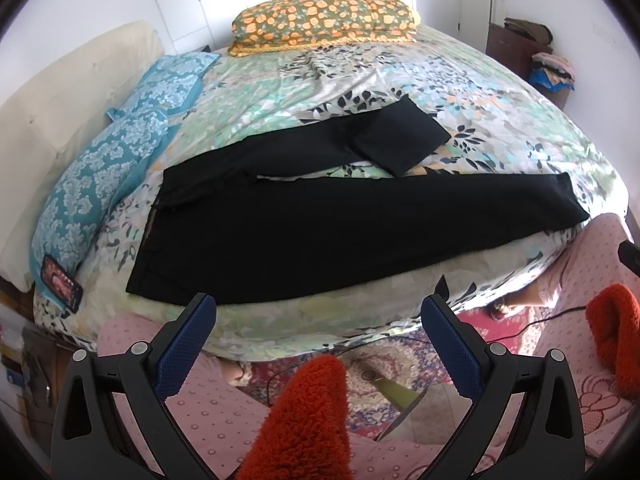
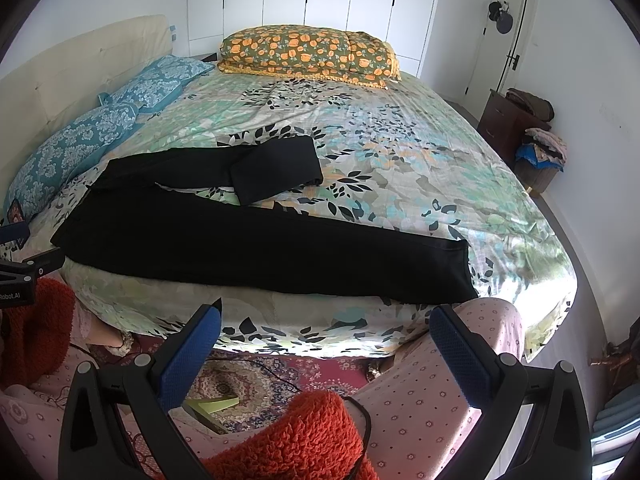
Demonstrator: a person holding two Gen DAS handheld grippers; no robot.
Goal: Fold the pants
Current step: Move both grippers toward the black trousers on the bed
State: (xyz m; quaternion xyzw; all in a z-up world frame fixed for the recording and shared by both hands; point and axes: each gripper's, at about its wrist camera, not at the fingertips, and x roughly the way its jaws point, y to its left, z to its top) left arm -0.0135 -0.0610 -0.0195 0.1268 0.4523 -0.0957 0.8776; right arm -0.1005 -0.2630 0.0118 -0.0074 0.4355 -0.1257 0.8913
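Black pants [image 1: 320,220] lie spread on the floral bedsheet [image 1: 360,76], waist at the left, near leg stretched along the bed's front edge, far leg folded back on itself [image 1: 400,136]. They also show in the right wrist view [image 2: 260,240]. My left gripper [image 1: 320,312] is open and empty, held in front of the bed edge below the pants' waist end. My right gripper [image 2: 326,320] is open and empty, held in front of the bed edge below the near leg. Neither touches the pants.
An orange floral pillow [image 1: 324,20] lies at the far side and blue pillows [image 1: 120,140] along the cream headboard [image 1: 60,112] at left. A phone [image 1: 60,280] rests near the left corner. A dark nightstand [image 2: 508,116] with clothes stands at right. A patterned rug [image 2: 260,380] lies below.
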